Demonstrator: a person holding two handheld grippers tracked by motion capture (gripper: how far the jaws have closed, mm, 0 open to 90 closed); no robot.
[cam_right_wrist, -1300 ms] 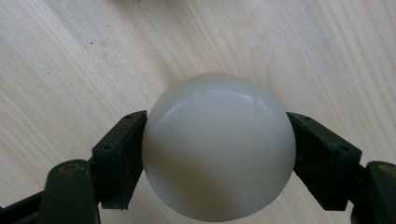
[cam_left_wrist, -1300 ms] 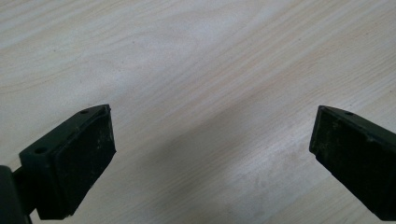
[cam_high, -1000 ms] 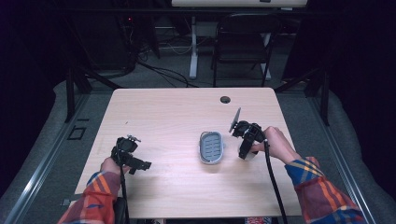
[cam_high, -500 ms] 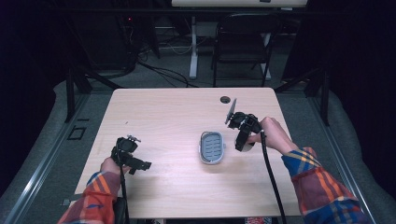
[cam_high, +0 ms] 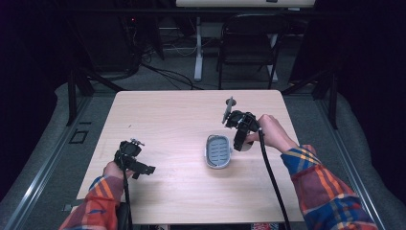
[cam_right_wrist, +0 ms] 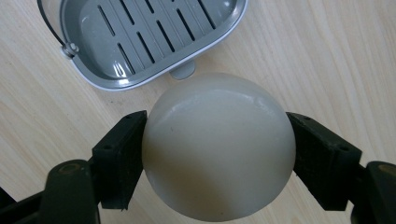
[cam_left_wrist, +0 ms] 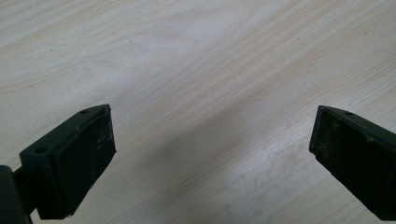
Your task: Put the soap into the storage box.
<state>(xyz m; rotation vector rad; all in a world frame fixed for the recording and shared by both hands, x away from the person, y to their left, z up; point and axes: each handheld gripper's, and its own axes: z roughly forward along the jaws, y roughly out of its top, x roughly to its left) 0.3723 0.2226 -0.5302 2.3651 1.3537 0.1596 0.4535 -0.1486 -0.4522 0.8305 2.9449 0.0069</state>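
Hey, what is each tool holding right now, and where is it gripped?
The right tool is shut on a rounded off-white soap bar, pinched across its two opposite sides, near the grey soap dish. The left tool is open over bare table, holding nothing.

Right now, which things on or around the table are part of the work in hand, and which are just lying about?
In use:
- right gripper, shut on the pale round soap
- grey slotted soap dish

Lying about:
- left gripper, open over bare table
- small dark disc near the far edge
- chair behind
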